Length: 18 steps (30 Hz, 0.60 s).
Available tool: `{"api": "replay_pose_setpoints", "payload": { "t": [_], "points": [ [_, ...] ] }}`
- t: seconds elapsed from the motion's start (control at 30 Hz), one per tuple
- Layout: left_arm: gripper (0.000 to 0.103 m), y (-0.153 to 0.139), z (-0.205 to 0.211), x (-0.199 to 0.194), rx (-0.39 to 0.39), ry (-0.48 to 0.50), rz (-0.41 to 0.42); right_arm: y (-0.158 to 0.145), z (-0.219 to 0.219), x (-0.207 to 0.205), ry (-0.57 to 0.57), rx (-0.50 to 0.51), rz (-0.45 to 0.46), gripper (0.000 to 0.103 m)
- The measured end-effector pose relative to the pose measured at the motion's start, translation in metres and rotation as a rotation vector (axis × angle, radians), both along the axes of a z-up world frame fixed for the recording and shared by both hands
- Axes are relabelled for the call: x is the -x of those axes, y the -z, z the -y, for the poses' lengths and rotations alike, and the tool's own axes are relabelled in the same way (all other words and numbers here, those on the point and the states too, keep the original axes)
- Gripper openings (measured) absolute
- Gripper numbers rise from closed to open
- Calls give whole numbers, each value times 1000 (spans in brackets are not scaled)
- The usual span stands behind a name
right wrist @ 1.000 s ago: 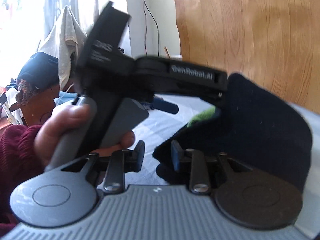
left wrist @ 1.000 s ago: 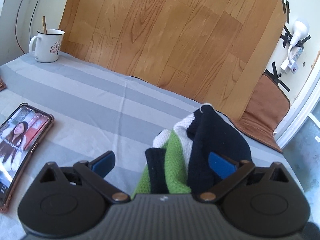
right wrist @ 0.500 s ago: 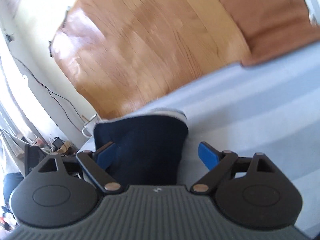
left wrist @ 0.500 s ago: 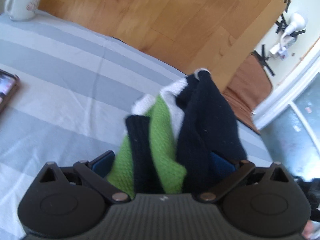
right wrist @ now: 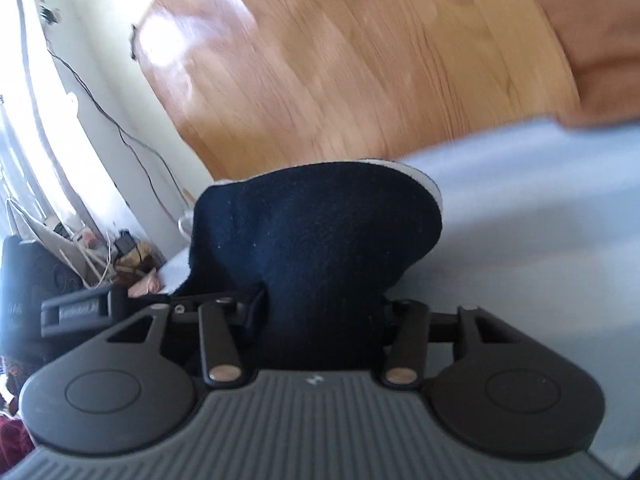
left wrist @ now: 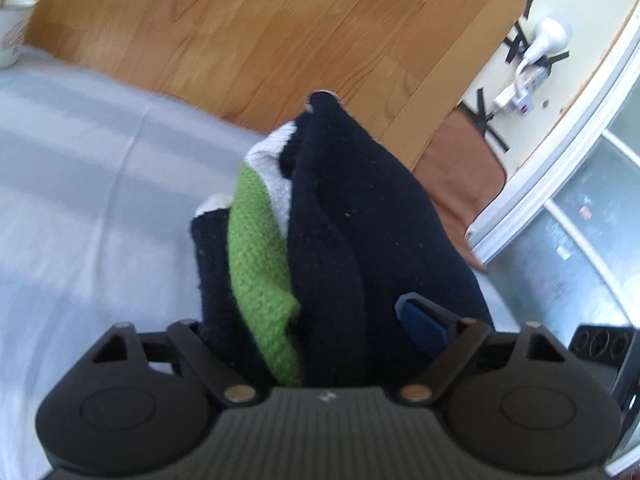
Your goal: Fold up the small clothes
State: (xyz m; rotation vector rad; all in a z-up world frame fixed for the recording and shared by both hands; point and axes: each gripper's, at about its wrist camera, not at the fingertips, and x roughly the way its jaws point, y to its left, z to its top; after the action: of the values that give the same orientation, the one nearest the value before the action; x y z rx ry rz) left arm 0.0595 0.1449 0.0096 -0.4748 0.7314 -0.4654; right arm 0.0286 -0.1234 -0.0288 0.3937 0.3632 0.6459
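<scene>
A folded knit garment [left wrist: 320, 240], navy with green and white bands, stands bunched on the grey striped bedcover [left wrist: 80, 200]. My left gripper [left wrist: 300, 312] straddles its near end and its jaws are closing. The right blue pad [left wrist: 420, 324] shows bare against the navy fabric, while the left pad is hidden behind the bundle. In the right wrist view the garment's navy side [right wrist: 320, 232] fills the gap of my right gripper [right wrist: 324, 300]. Those jaws are closing too, and the fabric looks pinched narrow between the fingers, which hide their pads in it.
A wood-pattern board [left wrist: 280, 40] leans against the wall behind the bed. A white mug [left wrist: 12, 32] stands at the far left edge. A power strip [left wrist: 532, 76] is taped to the wall on the right, above a brown cushion [left wrist: 460, 172]. Clutter [right wrist: 100, 248] lies beside the bed.
The left view swung right: the phone left the picture and the mug slid to the edge, while the left jaws narrowed around the garment. The right gripper rolled, opened wide, then closed onto the navy fabric.
</scene>
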Motion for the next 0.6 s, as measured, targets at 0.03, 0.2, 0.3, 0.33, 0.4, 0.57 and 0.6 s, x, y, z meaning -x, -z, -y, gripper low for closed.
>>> {"api": "replay_pose_setpoints", "payload": {
  "t": [0.03,0.2,0.3,0.33,0.4,0.57,0.6],
  "points": [
    [85,-7,4,-10,5,4,10,-4,5,-6,13,-4,23,51],
    [85,-36,35,-73,1,27,91,-29,29,-48,68,-29,113,51],
    [85,-34,55,-115,-10,35,103,-29,41,-88,101,-20,132,51],
    [84,-29,62,-129,-17,34,96,-25,48,-101,112,-25,117,51],
    [82,-13,73,-155,-37,23,63,-16,56,-128,135,-15,67,51],
    [85,32,72,-181,-68,-38,-30,7,61,-172,205,21,-111,60],
    [88,38,69,-182,-50,-47,-49,8,66,-172,194,-15,-115,61]
  ]
}}
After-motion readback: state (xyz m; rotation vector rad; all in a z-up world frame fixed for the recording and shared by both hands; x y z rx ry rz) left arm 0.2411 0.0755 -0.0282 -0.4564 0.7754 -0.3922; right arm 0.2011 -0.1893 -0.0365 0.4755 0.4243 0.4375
